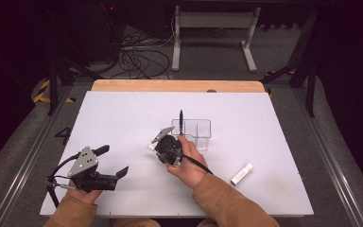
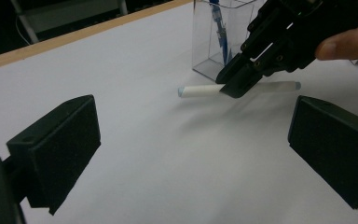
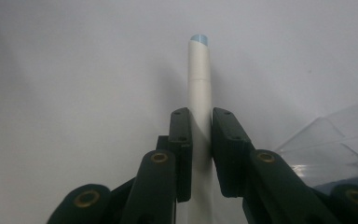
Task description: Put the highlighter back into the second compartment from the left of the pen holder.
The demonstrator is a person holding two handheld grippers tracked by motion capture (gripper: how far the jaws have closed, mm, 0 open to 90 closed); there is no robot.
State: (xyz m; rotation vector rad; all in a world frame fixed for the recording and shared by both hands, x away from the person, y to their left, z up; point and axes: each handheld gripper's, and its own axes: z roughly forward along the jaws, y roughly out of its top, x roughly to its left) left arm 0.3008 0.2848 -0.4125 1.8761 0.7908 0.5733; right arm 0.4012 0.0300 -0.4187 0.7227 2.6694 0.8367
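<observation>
A white marker with a pale blue end (image 3: 199,70) sits between the two black jaws of my right gripper (image 3: 200,119), which is shut on its barrel. From the left gripper view the marker (image 2: 198,90) lies level, at or just above the white tabletop, with the right gripper (image 2: 237,84) clamped on its middle. From above, the right gripper (image 1: 159,150) is left of a clear plastic holder (image 1: 199,135) in which a dark pen (image 1: 181,118) stands. My left gripper (image 1: 113,161) stays open near the front left, with nothing between its jaws (image 2: 196,154).
A second white marker (image 1: 242,174) lies on the table at the front right. The clear holder (image 2: 214,46) with a blue pen (image 2: 218,28) stands just behind the held marker. A wooden strip (image 1: 177,85) edges the table's far side.
</observation>
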